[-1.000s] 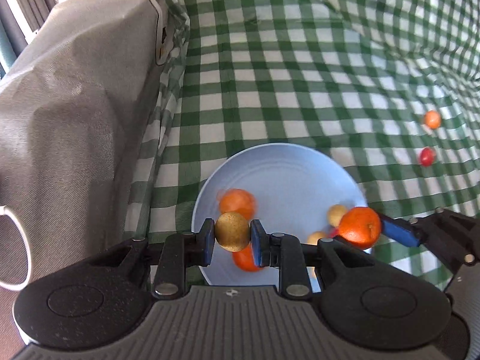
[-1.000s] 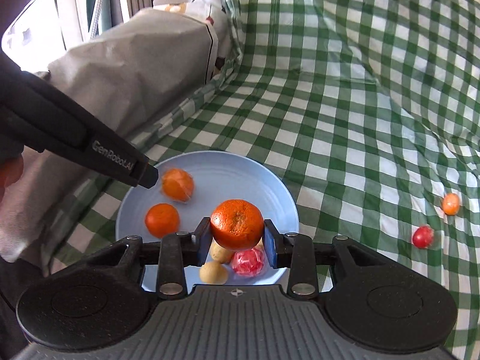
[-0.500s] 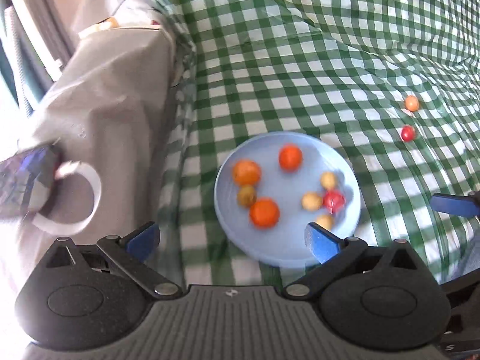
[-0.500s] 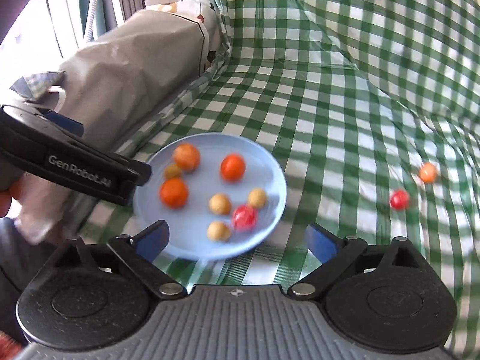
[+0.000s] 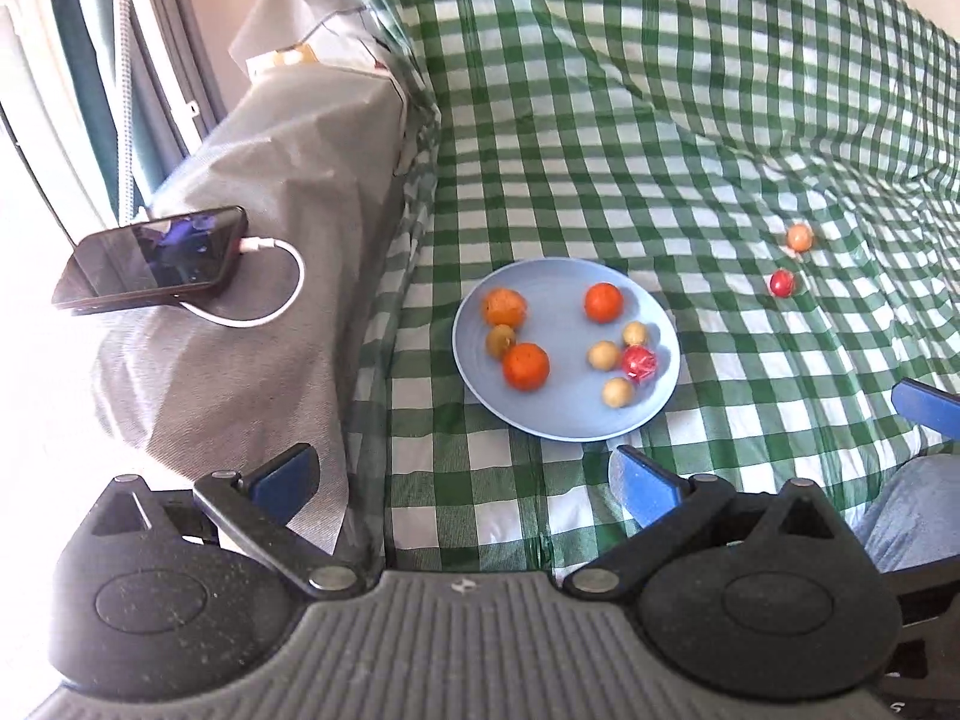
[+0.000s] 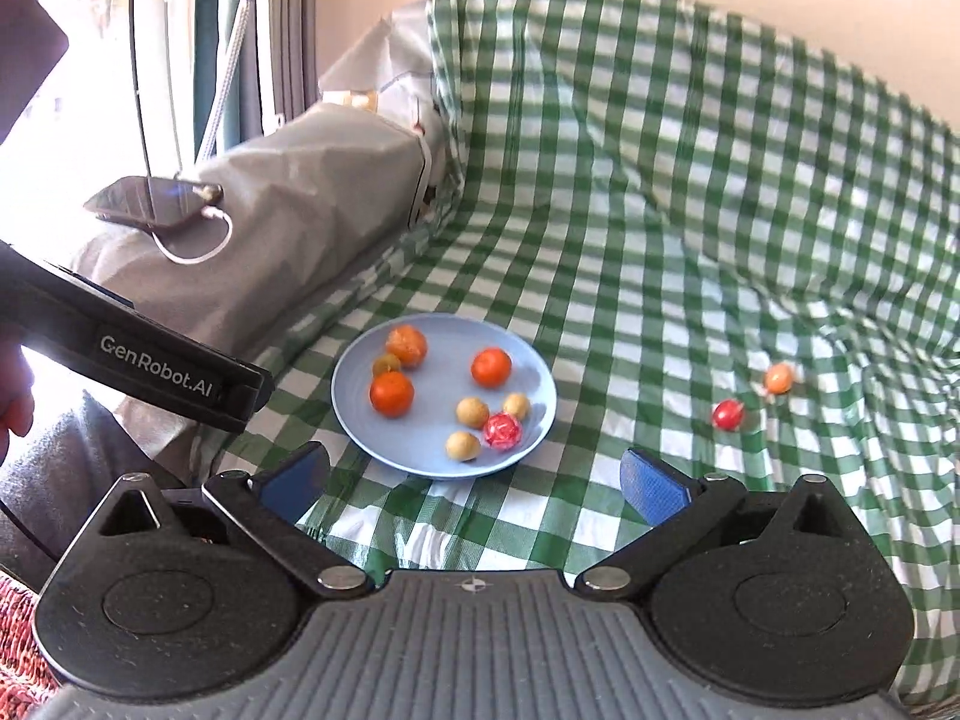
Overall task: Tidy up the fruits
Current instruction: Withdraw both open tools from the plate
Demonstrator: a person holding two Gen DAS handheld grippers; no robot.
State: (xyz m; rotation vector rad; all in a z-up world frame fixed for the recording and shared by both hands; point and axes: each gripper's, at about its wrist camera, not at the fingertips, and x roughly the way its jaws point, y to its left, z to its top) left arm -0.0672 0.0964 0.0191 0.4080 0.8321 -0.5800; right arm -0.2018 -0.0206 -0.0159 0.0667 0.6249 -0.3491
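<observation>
A light blue plate (image 5: 558, 420) (image 6: 360, 420) lies on the green checked cloth and holds several fruits: three oranges, a brownish kiwi (image 5: 500, 340), small yellow fruits and a red one (image 5: 639, 362). Two fruits lie loose on the cloth to the right: a small orange one (image 5: 799, 236) (image 6: 779, 378) and a red one (image 5: 782, 282) (image 6: 728, 414). My left gripper (image 5: 465, 480) is open and empty, pulled back from the plate. My right gripper (image 6: 474, 477) is open and empty, also back from the plate.
A grey covered armrest (image 5: 252, 252) rises at the left with a phone (image 5: 150, 258) and white cable on it. The left gripper's arm (image 6: 138, 360) crosses the right wrist view at left. The cloth climbs the sofa back behind.
Both grippers let go of their fruit, the kiwi and an orange, onto the plate, opened wide and drew back and up away from the plate.
</observation>
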